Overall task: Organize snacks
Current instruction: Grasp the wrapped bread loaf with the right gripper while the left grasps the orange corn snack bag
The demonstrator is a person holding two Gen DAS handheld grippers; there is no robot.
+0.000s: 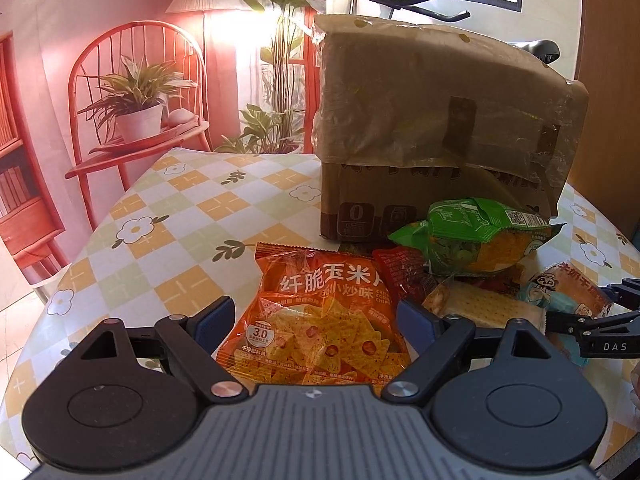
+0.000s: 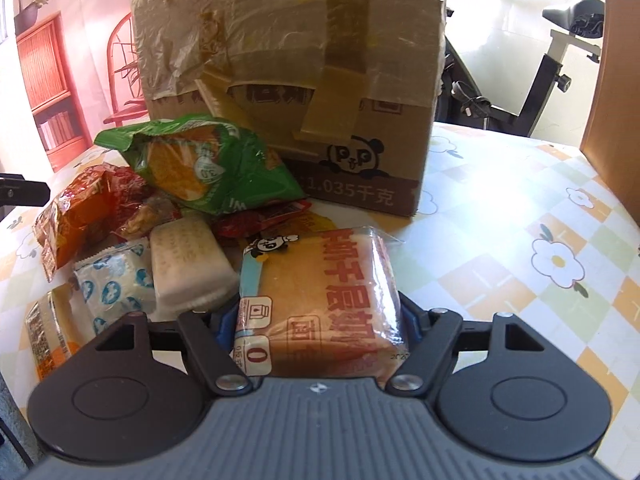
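Note:
My left gripper [image 1: 316,322] is open, its blue pads either side of an orange corn-chip bag [image 1: 320,320] lying on the table. My right gripper [image 2: 316,320] is shut on a wrapped bread pack [image 2: 320,304] with red lettering; it also shows in the left wrist view [image 1: 568,288]. A pile of snacks lies in front of a taped cardboard box [image 1: 432,120] [image 2: 296,80]: a green chip bag [image 1: 472,236] [image 2: 208,164], red packets [image 1: 400,276] [image 2: 120,196], a cracker pack [image 1: 484,312] [image 2: 188,268] and a blue-and-white packet [image 2: 112,284].
The table [image 1: 180,240] [image 2: 520,240] has a checked flower-print cloth. An exercise bike [image 2: 552,64] stands behind it at the right. A printed backdrop with a chair and plants [image 1: 132,100] hangs behind the left side. A small orange packet [image 2: 48,332] lies at the near left.

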